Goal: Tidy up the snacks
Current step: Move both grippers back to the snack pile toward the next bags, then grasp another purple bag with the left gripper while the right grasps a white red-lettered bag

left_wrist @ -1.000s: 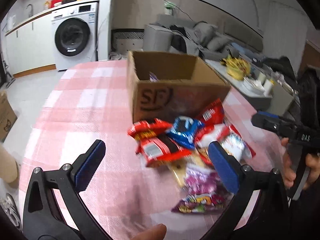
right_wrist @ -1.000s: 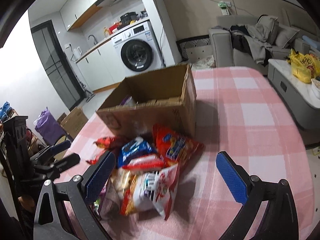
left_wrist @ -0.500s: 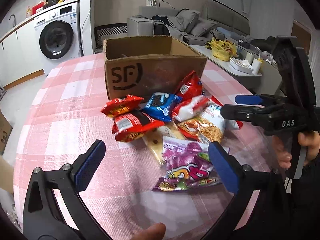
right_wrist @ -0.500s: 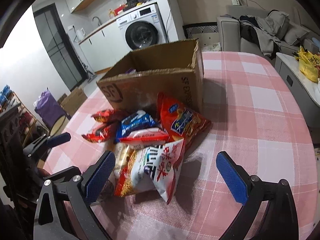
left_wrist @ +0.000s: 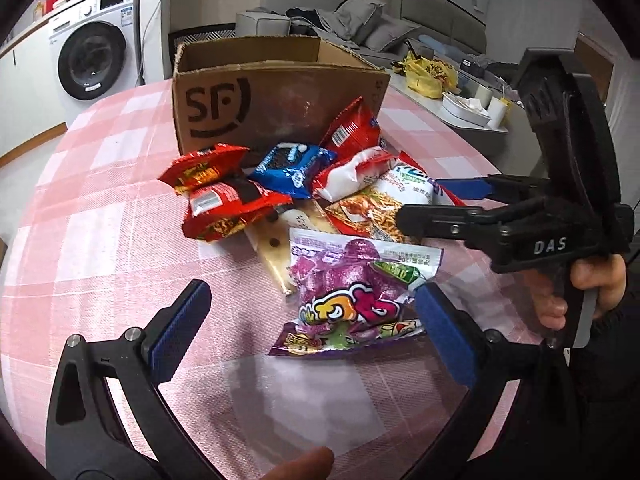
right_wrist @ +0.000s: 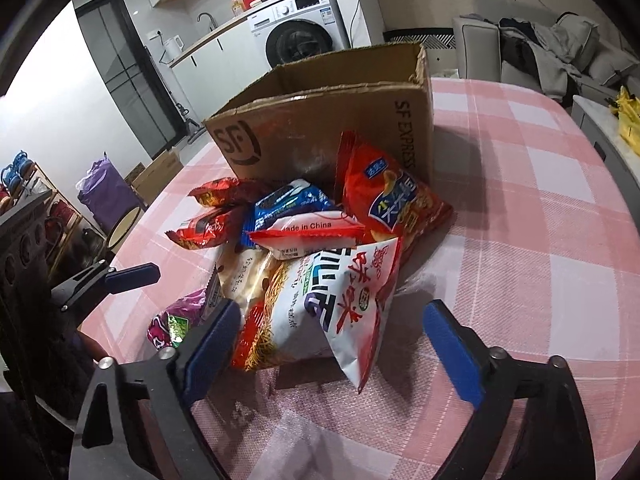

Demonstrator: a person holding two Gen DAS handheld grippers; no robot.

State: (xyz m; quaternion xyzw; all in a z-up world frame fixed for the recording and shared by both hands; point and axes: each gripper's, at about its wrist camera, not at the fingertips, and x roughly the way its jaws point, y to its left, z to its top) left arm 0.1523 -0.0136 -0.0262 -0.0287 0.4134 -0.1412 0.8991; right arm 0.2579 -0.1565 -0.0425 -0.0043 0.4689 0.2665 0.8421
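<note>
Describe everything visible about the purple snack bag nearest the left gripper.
The purple snack bag is a glossy, crinkled plastic pouch with colourful cartoon lettering and a green label near one corner. It lies flat on the pink checked tablecloth at the near edge of the snack pile, sealed as far as shows. Its far end overlaps a pale beige packet. It sits just ahead of the left gripper, whose jaws are open and not touching it.

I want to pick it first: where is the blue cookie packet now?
In the left wrist view the blue cookie packet lies in the pile just before the cardboard box, between a red packet and a white-and-red packet.
</note>
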